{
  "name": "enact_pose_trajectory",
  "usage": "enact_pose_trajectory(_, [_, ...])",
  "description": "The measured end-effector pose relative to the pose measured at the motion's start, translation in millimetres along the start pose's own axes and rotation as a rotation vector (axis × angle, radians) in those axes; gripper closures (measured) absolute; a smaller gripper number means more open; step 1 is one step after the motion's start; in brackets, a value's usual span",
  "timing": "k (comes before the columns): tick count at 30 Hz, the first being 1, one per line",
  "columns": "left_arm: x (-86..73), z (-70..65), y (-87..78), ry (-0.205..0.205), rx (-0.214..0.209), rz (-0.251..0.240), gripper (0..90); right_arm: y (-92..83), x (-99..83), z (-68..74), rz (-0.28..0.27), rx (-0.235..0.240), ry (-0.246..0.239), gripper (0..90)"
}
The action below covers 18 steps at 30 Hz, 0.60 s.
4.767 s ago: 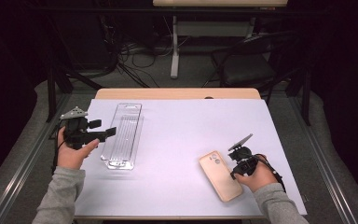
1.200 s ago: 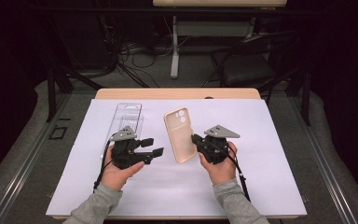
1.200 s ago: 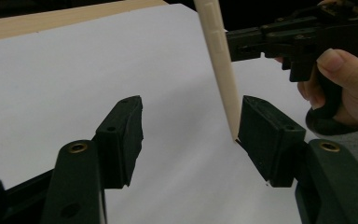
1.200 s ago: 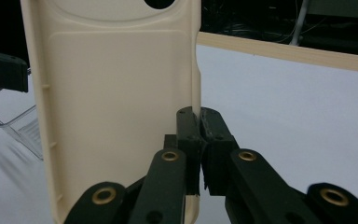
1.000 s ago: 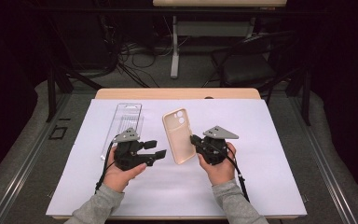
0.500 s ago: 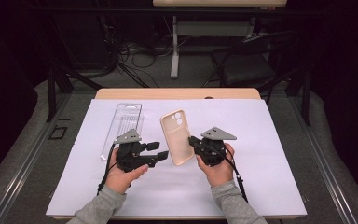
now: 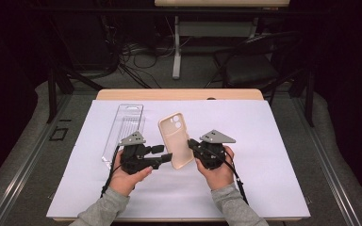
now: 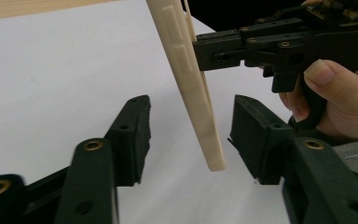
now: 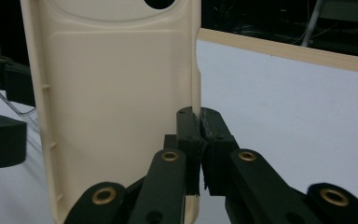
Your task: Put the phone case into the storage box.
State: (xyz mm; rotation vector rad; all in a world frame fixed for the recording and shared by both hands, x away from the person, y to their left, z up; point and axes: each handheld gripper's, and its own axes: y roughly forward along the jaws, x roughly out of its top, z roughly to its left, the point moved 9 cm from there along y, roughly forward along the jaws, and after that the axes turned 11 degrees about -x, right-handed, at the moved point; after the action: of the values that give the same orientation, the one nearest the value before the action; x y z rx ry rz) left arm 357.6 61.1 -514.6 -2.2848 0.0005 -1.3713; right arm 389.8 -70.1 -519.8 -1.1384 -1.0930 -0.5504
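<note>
1. The cream phone case is being held up off the bench, standing roughly on end between the two hands, its camera cut-out at the top and its hollow inside facing the right tool's camera.
2. The right tool is pinching the case by one long side wall; in the right gripper view its jaws are standing together on that thin rim. Gripping the edge seems meant to keep the rest of the case free for a second hold.
3. The left tool is coming in at the case's lower end. In the left gripper view the case is hanging edge-on between the two pads, and the jaws have just been closing, yet a gap is showing on both sides, so they are standing apart and not yet pressing. I judge a hand-over, or a two-handed hold, is being set up.
4. Behind the left hand, a clear plastic tray is lying flat on the white sheet, well apart from the case; it looks like packaging for it.
5. The case's top end is being cut off in both gripper views, and its outer face is turned away. From above, how near the left pads are to the case is hard to make out.
</note>
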Motion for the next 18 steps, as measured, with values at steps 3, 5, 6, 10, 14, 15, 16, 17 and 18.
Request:
enact_pose_trajectory(3, [-1.0, 0.8, 0.9, -0.018, -0.009, -0.004, 53.3, -0.3, -0.1, 2.1, -0.002, 0.002, -0.01, 87.7])
enact_pose_trajectory(5, [-1.3, 1.8, 0.6, -0.03, -0.008, -0.017, 54.5, -0.2, -0.9, 3.4, 0.002, 0.002, -0.008, 87.7])
enact_pose_trajectory(6, [-1.5, 1.7, 0.6, -0.041, -0.01, -0.022, 55.7, 0.1, -0.9, 3.8, -0.002, 0.001, -0.009, 87.7])
enact_pose_trajectory(10, [-0.8, 2.2, -0.4, -0.068, -0.019, -0.048, 59.0, 0.4, -1.4, 4.9, -0.004, 0.001, -0.019, 87.7])
enact_pose_trajectory(14, [0.5, 1.1, -1.6, -0.1, -0.043, -0.073, 61.1, 0.2, -1.9, 5.4, -0.003, 0.0, -0.02, 87.7])
enact_pose_trajectory(15, [0.3, 0.6, -1.6, -0.109, -0.051, -0.07, 62.4, 0.1, -2.2, 6.1, -0.001, 0.001, -0.016, 87.7])
enact_pose_trajectory(16, [0.4, 0.3, -1.4, -0.115, -0.058, -0.075, 62.8, 0.3, -2.1, 6.1, -0.005, 0.001, -0.021, 87.7])
enact_pose_trajectory(17, [0.4, 0.0, -1.2, -0.119, -0.063, -0.077, 63.4, 0.5, -2.0, 6.6, -0.008, 0.0, -0.021, 87.7])
enact_pose_trajectory(18, [0.2, -0.2, -1.0, -0.121, -0.068, -0.076, 64.5, 0.6, -2.1, 7.1, -0.009, 0.001, -0.02, 87.7])
